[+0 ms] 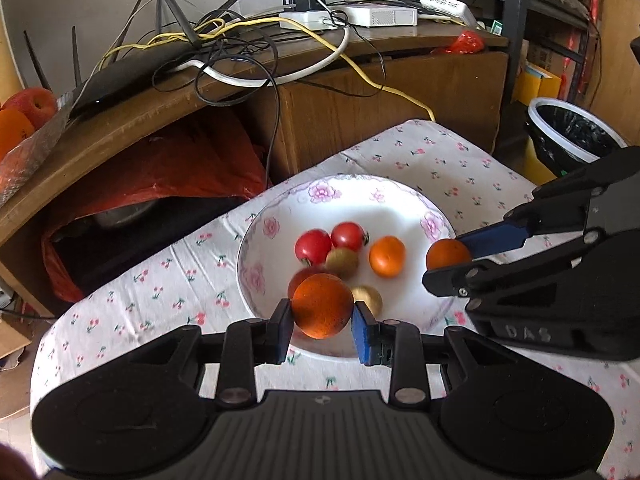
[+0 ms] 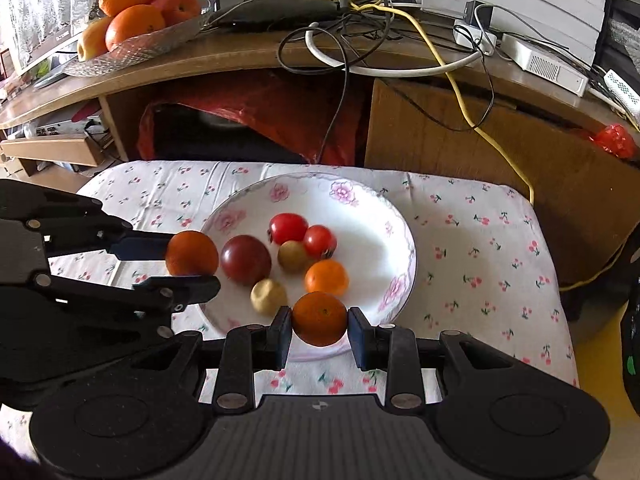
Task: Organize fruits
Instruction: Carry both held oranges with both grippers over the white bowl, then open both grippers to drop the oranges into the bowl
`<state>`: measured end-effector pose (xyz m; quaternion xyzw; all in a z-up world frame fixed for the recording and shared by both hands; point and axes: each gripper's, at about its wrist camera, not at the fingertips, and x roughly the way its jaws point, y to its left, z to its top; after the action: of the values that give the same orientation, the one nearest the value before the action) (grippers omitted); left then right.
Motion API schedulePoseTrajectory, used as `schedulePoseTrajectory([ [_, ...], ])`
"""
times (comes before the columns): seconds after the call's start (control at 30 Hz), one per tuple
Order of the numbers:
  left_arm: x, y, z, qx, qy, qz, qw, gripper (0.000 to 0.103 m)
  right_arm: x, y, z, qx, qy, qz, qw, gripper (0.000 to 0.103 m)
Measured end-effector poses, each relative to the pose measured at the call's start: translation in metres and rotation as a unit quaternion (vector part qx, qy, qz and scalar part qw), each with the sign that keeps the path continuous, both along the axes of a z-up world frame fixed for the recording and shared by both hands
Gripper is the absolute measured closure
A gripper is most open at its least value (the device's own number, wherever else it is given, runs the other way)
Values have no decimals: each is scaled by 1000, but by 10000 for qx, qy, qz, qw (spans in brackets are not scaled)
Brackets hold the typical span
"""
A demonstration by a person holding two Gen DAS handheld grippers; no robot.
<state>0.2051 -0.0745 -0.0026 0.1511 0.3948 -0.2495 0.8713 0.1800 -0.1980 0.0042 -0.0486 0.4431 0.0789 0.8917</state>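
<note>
Orange fruit fills both grippers: the left gripper (image 1: 322, 312) is clenched on one mandarin (image 1: 322, 306) above the near rim of the floral plate (image 1: 280, 216), and the right gripper (image 2: 319, 322) grips a second mandarin (image 2: 320, 318) over the plate's opposite edge. On the plate lie two red tomatoes (image 2: 288, 227), a dark tomato (image 2: 246, 259), another mandarin (image 2: 326, 277) and two small brownish fruits (image 2: 269, 296), on a cherry-print cloth (image 2: 480, 248)

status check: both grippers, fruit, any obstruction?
Left gripper shut on orange. Right gripper shut on second orange. Both over flowered plate holding six loose fruits. Nothing in the way.
</note>
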Motion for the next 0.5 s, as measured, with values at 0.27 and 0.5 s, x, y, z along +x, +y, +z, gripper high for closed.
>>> schedulePoseTrajectory([
  [0.27, 16, -7, -14, 0, 62, 79, 9999, 63, 19, -1, -12, -122, -31, -15, 9999, 77],
  [0.5, 22, -8, -16, 9, 7, 100, 9999, 63, 27, 0, -18, -186, -80, -23, 9998, 77],
])
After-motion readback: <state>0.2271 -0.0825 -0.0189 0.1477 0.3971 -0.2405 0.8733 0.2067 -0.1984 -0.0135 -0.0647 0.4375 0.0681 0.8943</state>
